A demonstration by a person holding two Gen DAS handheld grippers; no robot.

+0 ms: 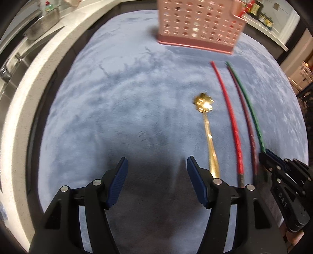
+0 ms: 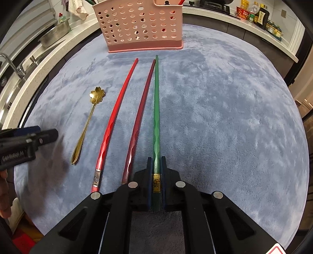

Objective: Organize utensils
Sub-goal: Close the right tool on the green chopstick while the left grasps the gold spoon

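A green chopstick [image 2: 156, 109] lies along the blue-grey mat, and my right gripper [image 2: 156, 162] is shut on its thick end. Left of it lie a dark maroon chopstick [image 2: 139, 121] and a bright red chopstick [image 2: 115, 121]. A gold spoon [image 2: 88, 123] with a flower-shaped bowl lies further left. A pink perforated utensil basket [image 2: 140, 27] stands at the far end of the mat. My left gripper [image 1: 157, 164] hangs open above bare mat, just left of the gold spoon [image 1: 208, 134]. In the left wrist view the right gripper [image 1: 267, 156] grips the green chopstick [image 1: 248, 103].
The mat [image 2: 225, 117] covers a dark table ringed by a pale counter [image 2: 35, 64]. A metal sink and tap [image 2: 11, 70] are at the left. Bottles and jars [image 2: 256, 13] line the counter at the far right. A hand [image 2: 4, 193] shows at the left edge.
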